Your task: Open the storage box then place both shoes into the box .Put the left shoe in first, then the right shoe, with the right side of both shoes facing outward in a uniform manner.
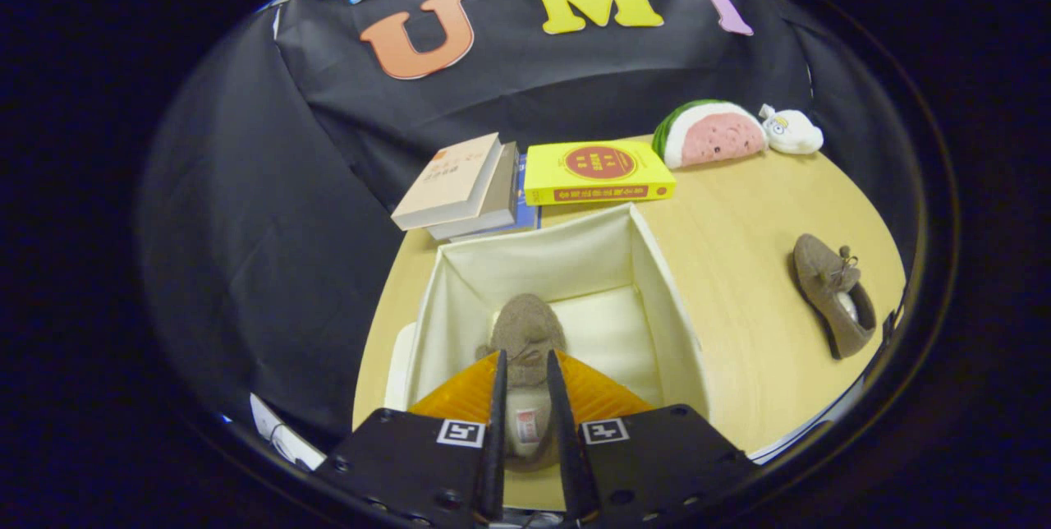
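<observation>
A: What are the tongs (525, 397) doing?

B: Their two fingers (497, 414) are clamped on a brown suede-like shoe with a pale lining (525, 340), one finger on each side of its opening. The toe points away from the tongs, and the shoe sits over the inside of the open cream fabric storage box (657, 299).

A: Is the shoe resting on the box floor?

B: I cannot tell; the heel end is hidden between the fingers. The toe lies toward the box's left half, against its pale bottom.

A: And the box itself?

B: It stands open on the light wooden counter (739, 332), walls upright, directly ahead of the tongs.

A: Where is the other shoe?

B: A second brown suede-like shoe with a small lace bow (833, 295) lies on the counter well apart from the box, off to its right, opening up.

A: Anything beyond the box?

B: Just behind its far wall, a beige-covered book (452, 180) leans on a stack with a blue book (525, 217) under it, and beside them lies a yellow book with a red round emblem (598, 172). Further right, a watermelon-slice plush toy (710, 135) touches a small white plush toy (792, 132) near the counter's far edge.
</observation>
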A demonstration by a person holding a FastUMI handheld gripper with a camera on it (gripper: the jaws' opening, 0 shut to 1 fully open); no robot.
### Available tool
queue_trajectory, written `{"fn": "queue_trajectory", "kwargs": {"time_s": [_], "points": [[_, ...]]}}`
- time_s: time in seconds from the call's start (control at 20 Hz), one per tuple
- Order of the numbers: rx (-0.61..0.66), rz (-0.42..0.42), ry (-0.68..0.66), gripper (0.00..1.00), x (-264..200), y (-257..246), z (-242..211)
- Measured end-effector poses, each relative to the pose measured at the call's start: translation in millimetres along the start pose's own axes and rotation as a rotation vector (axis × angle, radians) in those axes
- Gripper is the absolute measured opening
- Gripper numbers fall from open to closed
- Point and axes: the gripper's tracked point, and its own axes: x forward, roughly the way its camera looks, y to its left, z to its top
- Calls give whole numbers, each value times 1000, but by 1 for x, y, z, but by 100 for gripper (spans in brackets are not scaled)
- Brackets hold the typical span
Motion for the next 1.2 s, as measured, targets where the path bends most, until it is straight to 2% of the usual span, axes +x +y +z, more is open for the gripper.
{"fn": "queue_trajectory", "kwargs": {"time_s": [0.05, 0.1, 0.35, 0.45, 0.6, 0.8, 1.2], "points": [[-20, 3, -21, 28, -9, -4, 5], [-39, -8, -43, 40, -16, -10, 10], [-89, -17, -124, 75, -60, -44, 28], [-112, -17, -141, 82, -73, -60, 32], [-154, -63, -183, 95, -89, -100, 42], [-155, -97, -194, 95, -101, -156, 50], [-166, -327, -134, 96, -91, -313, 50]]}}
